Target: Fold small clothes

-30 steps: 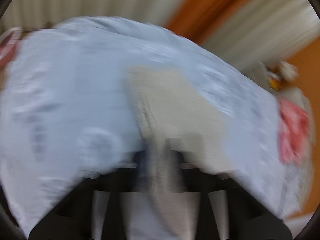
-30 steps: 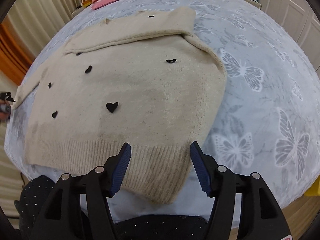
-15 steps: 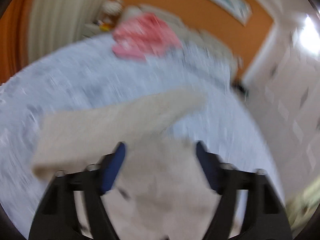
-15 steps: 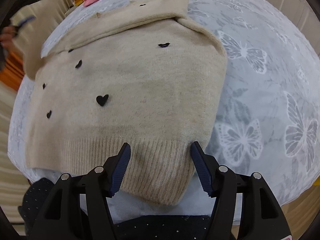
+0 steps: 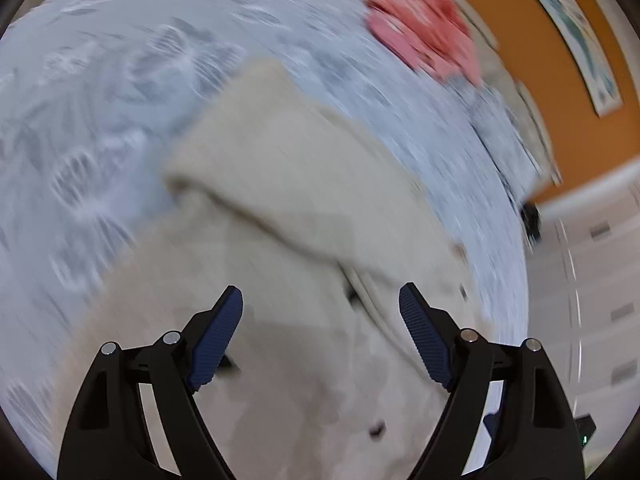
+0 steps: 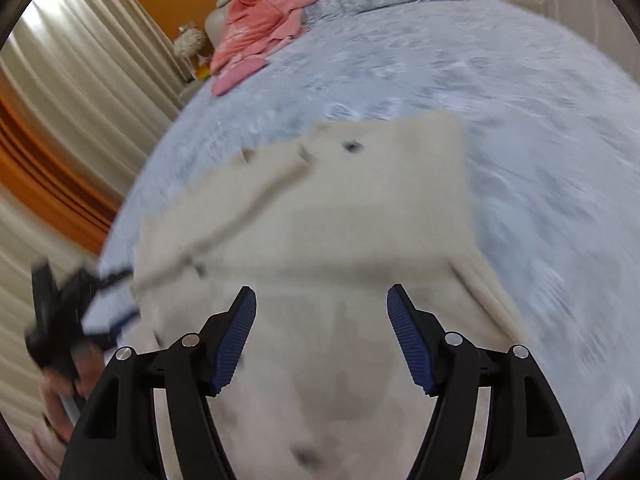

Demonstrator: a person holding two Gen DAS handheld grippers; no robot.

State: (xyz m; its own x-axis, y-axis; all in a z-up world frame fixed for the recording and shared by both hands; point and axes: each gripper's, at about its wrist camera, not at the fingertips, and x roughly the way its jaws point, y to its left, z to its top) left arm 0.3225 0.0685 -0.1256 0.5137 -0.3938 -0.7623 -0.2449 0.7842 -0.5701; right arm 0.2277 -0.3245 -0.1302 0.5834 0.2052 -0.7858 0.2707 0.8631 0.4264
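Note:
A cream knit sweater [image 6: 328,216] with small black hearts lies flat on the bed, both sleeves folded across its body. It also shows in the left wrist view [image 5: 288,184], blurred. My left gripper [image 5: 320,300] is open and empty, just above the sweater's body. My right gripper [image 6: 321,300] is open and empty over the sweater's lower part. The left gripper also appears at the left edge of the right wrist view [image 6: 72,320], beside the sweater's side.
The bed cover [image 6: 540,128] is pale blue with butterfly prints. Pink clothes [image 6: 256,28] lie at the head of the bed, also seen in the left wrist view [image 5: 424,32]. Curtains [image 6: 80,80] and an orange wall stand left of the bed.
My left gripper carried a sleeve over the sweater, let it go and opened. My right gripper moved forward over the sweater. Both views are motion-blurred.

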